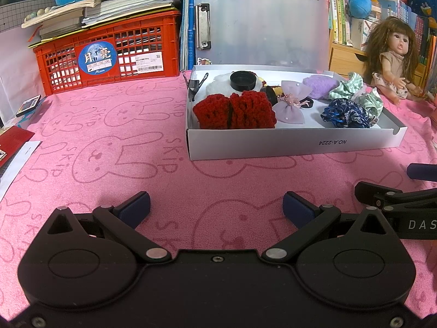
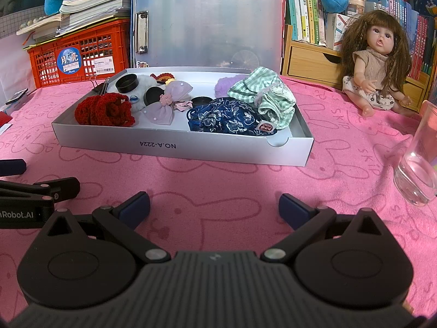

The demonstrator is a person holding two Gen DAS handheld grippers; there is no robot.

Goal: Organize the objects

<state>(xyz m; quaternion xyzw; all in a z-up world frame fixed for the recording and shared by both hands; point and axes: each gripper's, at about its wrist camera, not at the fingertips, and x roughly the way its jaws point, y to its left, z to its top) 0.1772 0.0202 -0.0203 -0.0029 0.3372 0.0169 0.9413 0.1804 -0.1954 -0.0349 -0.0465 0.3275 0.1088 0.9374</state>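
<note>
The box (image 2: 174, 147) sits on the pink surface (image 2: 232, 186) ahead of both grippers, already holding the loose things: a red scrunchie (image 2: 105, 110) at its left end, a lilac bow (image 2: 168, 102) in the middle, a blue floral scrunchie (image 2: 228, 117) and a green checked one (image 2: 262, 93) at the right, with black caps (image 2: 127, 82) and a white puff behind. My left gripper (image 1: 215, 207) and right gripper (image 2: 214, 206) both hover low over bare cloth, fingers spread wide, holding nothing.

I judge the sorting nearly done, or a fresh pick about to start; from here I cannot tell which item is meant next. What lies outside the box is a doll (image 2: 374, 68) seated at the back right and a glass (image 2: 418, 161) near my right side.

If I go for something in the box, I would come in over the near wall, not through it, since the card looks light and would slide on the cloth. Soft scrunchies forgive a loose aim, so I would close on the bulk of one. The green one overlaps the blue, so lifting either may drag its neighbour. I would swing the right gripper wide of the glass.
</note>
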